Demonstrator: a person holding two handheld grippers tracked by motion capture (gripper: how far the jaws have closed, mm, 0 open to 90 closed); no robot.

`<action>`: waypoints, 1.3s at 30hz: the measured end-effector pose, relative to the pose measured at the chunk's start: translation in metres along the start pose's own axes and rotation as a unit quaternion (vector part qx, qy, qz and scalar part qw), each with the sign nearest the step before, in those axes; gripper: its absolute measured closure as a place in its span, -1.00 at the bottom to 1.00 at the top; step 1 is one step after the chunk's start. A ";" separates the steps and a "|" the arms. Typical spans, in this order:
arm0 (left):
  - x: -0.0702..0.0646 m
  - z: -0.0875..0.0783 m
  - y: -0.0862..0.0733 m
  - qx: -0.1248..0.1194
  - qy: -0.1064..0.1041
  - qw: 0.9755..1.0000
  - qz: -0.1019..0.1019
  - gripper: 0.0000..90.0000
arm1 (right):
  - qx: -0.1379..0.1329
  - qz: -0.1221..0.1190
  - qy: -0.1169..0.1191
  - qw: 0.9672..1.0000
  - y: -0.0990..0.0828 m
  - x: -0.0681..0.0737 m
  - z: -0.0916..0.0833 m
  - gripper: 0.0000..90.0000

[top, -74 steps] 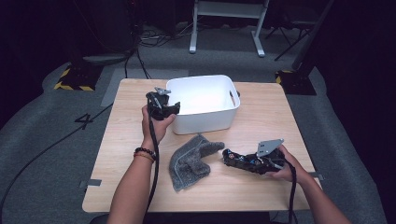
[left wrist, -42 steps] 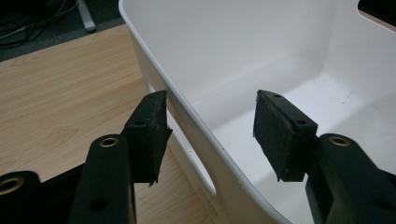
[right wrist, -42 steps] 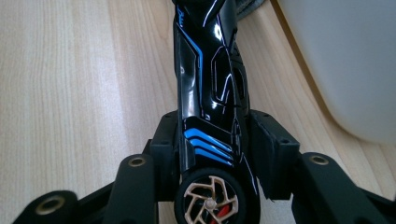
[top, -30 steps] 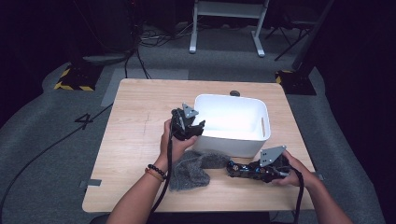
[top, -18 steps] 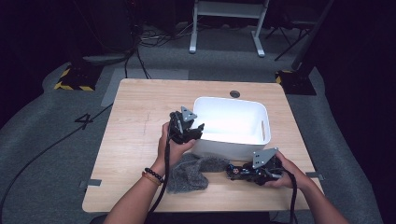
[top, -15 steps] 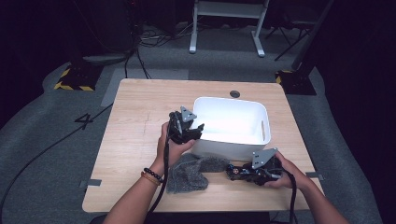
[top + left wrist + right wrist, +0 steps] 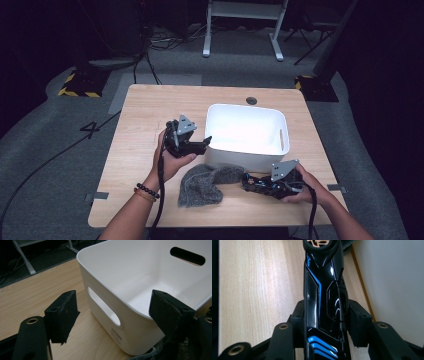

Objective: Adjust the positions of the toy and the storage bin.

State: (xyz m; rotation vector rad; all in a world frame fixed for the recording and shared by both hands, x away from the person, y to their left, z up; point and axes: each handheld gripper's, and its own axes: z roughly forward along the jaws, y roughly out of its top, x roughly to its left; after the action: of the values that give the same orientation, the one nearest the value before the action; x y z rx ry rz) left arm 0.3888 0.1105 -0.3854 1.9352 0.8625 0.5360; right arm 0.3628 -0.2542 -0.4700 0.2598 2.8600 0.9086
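Observation:
A white plastic bin with slot handles stands right of the table's middle. My left gripper hovers just off its left wall. In the left gripper view the bin's corner lies between the jaws of that gripper, whose pads are apart from it; they have just been opening. A grey knitted cloth lies in front of the bin. My right gripper lies low beside the cloth, and in its own view it has just closed further on a glossy black device with blue stripes.
The wooden table has a round cable hole behind the bin. Its left half is bare wood. Cables and a white frame's legs lie on the grey floor beyond the far edge.
The bin has moved right and nearer with the left gripper on its rim. That gripper has now drawn back left off the rim, jaws wider. The right gripper has edged toward the cloth.

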 end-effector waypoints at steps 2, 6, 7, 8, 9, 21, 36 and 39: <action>-0.002 -0.010 -0.002 0.003 0.008 1.000 0.022 -0.50 | -0.003 0.001 -0.002 1.000 -0.001 0.000 0.000 0.26; 0.001 -0.028 -0.011 -0.002 -0.001 1.000 0.029 -0.56 | -0.005 -0.006 -0.008 1.000 0.001 0.000 0.001 0.26; 0.001 -0.029 -0.013 0.001 -0.004 1.000 0.030 -0.58 | -0.006 -0.006 -0.007 1.000 0.000 0.000 0.001 0.27; 0.003 -0.031 -0.018 0.008 -0.009 0.999 0.032 -0.60 | -0.008 -0.004 -0.008 1.000 0.000 0.000 0.001 0.27; 0.004 -0.032 -0.022 0.011 -0.011 0.999 0.034 -0.63 | -0.007 -0.006 -0.009 1.000 -0.001 0.000 0.000 0.27; 0.016 -0.020 -0.091 0.104 -0.034 0.991 0.080 -0.64 | -0.004 -0.014 -0.011 1.000 -0.001 0.003 -0.001 0.27; 0.041 -0.001 -0.131 0.183 -0.054 0.981 0.046 -0.64 | -0.017 -0.002 -0.012 1.000 -0.013 0.007 -0.008 0.27; 0.043 0.002 -0.133 0.175 -0.062 0.982 0.029 -0.67 | -0.023 0.003 -0.014 1.000 -0.016 0.007 -0.010 0.27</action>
State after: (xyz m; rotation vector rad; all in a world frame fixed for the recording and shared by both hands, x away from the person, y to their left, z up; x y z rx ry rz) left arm 0.3721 0.1860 -0.5021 2.2935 0.8657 0.3068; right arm 0.3522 -0.2717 -0.4713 0.2727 2.8105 0.9630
